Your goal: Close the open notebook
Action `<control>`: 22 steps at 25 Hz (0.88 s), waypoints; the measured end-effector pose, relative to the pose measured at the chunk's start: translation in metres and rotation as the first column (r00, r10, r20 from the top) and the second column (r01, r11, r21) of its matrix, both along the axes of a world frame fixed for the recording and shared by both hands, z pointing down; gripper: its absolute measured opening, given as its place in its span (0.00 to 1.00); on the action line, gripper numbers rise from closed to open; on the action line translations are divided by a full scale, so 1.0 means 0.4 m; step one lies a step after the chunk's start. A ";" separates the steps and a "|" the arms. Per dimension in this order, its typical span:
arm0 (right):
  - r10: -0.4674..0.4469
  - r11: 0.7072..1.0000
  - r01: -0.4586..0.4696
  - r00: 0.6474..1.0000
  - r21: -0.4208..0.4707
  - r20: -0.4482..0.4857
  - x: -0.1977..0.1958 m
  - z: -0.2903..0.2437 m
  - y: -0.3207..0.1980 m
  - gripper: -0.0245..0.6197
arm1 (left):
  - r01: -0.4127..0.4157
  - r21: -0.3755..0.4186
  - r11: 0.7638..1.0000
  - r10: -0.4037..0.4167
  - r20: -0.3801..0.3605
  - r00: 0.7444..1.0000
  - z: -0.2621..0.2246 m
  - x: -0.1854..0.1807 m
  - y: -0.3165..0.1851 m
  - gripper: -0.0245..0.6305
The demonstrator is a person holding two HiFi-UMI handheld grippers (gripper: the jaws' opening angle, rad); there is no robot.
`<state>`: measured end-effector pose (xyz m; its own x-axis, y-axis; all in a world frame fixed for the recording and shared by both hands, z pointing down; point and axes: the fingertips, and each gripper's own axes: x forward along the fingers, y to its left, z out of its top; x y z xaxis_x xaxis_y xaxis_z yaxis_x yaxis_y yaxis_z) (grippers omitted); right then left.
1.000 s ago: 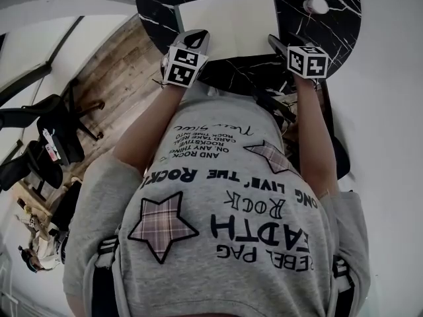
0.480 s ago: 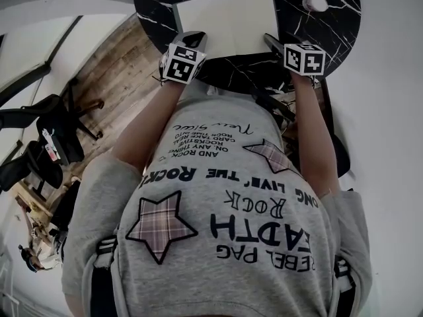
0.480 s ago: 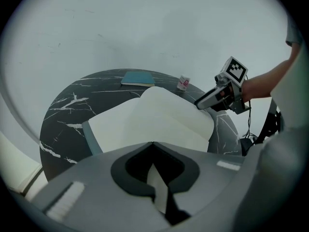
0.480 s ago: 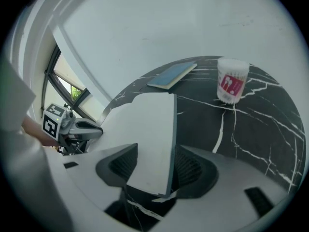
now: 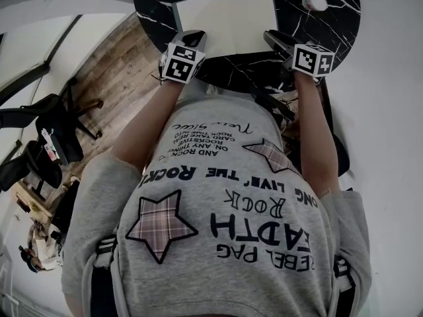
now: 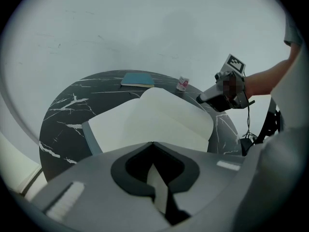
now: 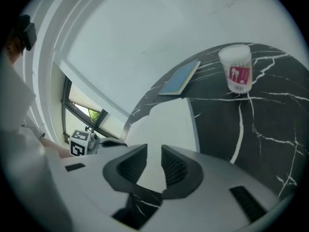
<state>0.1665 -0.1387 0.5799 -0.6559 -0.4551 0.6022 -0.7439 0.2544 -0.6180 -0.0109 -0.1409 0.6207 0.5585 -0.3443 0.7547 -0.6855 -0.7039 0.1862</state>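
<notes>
Notebook (image 5: pixel 228 18): cream pages lying open on marble table (image 5: pixel 330 32).
Left gripper (image 6: pixel 153 143): pinching page edge.
Right gripper (image 7: pixel 154 149): closing, narrowly apart astride page.
Head view only: showing plank floor (image 5: pixel 112 78).

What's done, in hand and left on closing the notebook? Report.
Done: nothing; the notebook lies open on the marble table. In hand: left tongs pinch its near edge; right tongs have just been closing around its right page, not yet gripping. Left: fold it shut.
</notes>
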 end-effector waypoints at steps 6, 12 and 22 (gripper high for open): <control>-0.059 0.998 0.060 0.978 0.003 -0.198 0.002 0.033 0.011 0.28 | -0.003 0.007 1.000 0.003 -0.006 1.000 0.000 0.001 -0.003 0.05; -0.041 0.999 0.033 0.948 -0.031 -0.315 0.055 0.072 0.014 0.36 | -0.008 0.011 1.000 0.008 -0.006 1.000 0.001 0.000 -0.003 0.05; -0.026 0.998 0.007 0.938 -0.056 -0.345 0.054 0.087 0.017 0.36 | -0.005 0.013 1.000 0.005 0.000 1.000 0.013 -0.002 0.002 0.05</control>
<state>0.1883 -0.1318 0.6147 -0.4098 -0.4076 0.8160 -0.9101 0.2423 -0.3361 -0.0118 -0.1402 0.6258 0.5602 -0.3510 0.7503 -0.6821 -0.7094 0.1773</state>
